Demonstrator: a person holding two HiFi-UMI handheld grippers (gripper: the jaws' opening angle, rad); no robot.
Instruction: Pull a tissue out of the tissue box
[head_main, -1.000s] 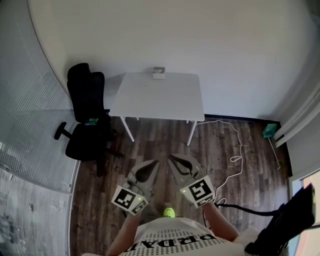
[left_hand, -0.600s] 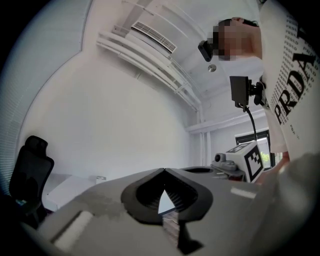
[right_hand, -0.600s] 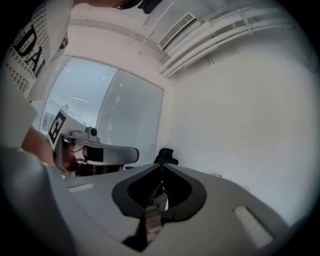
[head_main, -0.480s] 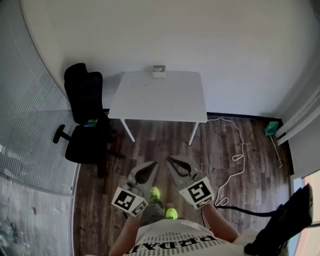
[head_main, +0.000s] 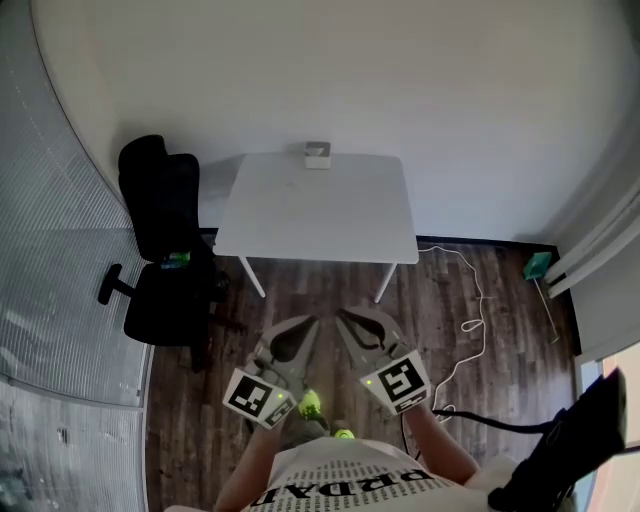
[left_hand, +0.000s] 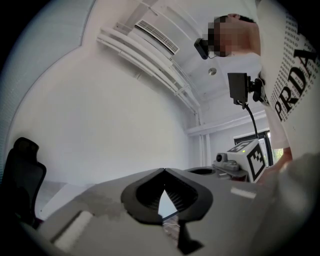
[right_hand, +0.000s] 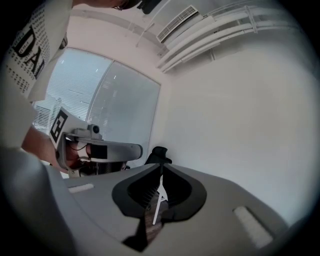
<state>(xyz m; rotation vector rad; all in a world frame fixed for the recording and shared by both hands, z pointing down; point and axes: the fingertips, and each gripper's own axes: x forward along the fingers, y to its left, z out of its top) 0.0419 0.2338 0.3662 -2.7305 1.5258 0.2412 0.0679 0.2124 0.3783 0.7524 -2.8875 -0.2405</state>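
Note:
A small white tissue box (head_main: 317, 154) stands at the far edge of a white table (head_main: 318, 215), against the wall. Both grippers hang well short of the table, over the wooden floor in front of my body. My left gripper (head_main: 313, 322) is shut, with its tips touching and nothing between them; in its own view the left gripper (left_hand: 164, 170) points up at the wall. My right gripper (head_main: 340, 314) is likewise shut and empty, and the right gripper (right_hand: 161, 165) faces the wall too. The tissue box appears in neither gripper view.
A black office chair (head_main: 160, 240) stands left of the table beside a glass wall with blinds. A white cable (head_main: 470, 300) trails over the floor at right. A green object (head_main: 538, 265) lies by the right wall, and a dark bag-like shape (head_main: 580, 440) sits at the lower right.
The table and tissue box look slightly larger and lower in the head view as I step toward them. Both grippers keep the same shut pose in front of me.

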